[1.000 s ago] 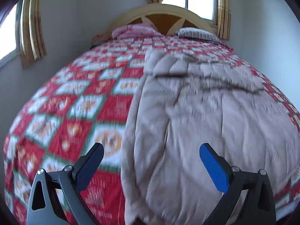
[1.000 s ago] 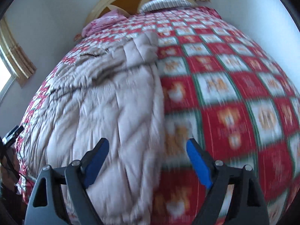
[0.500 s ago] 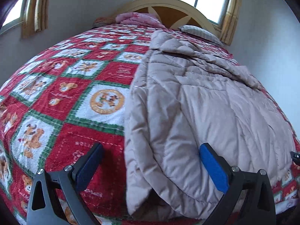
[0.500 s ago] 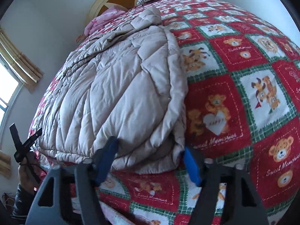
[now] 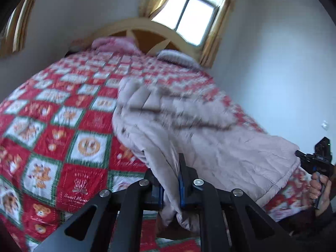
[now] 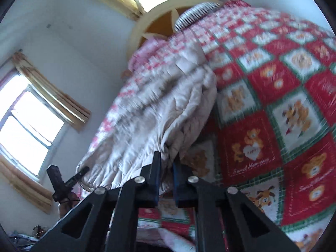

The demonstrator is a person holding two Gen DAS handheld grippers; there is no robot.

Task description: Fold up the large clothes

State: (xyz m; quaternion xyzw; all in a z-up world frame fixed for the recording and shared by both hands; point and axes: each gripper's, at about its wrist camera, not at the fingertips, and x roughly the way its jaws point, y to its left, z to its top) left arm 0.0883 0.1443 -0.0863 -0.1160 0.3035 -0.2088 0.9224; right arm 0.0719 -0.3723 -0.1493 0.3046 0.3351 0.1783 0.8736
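Note:
A large beige quilted coat (image 5: 189, 130) lies lengthwise on the bed; it also shows in the right wrist view (image 6: 168, 109). My left gripper (image 5: 170, 185) is shut on the coat's near left hem corner, cloth bunched between the blue pads. My right gripper (image 6: 167, 180) is shut on the near right hem corner. Both corners are lifted off the bed. The right gripper also shows at the right edge of the left wrist view (image 5: 315, 159), and the left gripper at the lower left of the right wrist view (image 6: 63, 180).
The bed has a red, green and white teddy-bear quilt (image 5: 52, 138), pillows (image 5: 117, 43) and a wooden headboard (image 5: 147, 33) at the far end. Curtained windows (image 5: 191, 6) and white walls stand around it. Clutter lies on the floor at the lower left (image 6: 31, 235).
Both grippers were open over the coat's near hem. They have closed on its two corners and lifted them, and the cameras now tilt upward.

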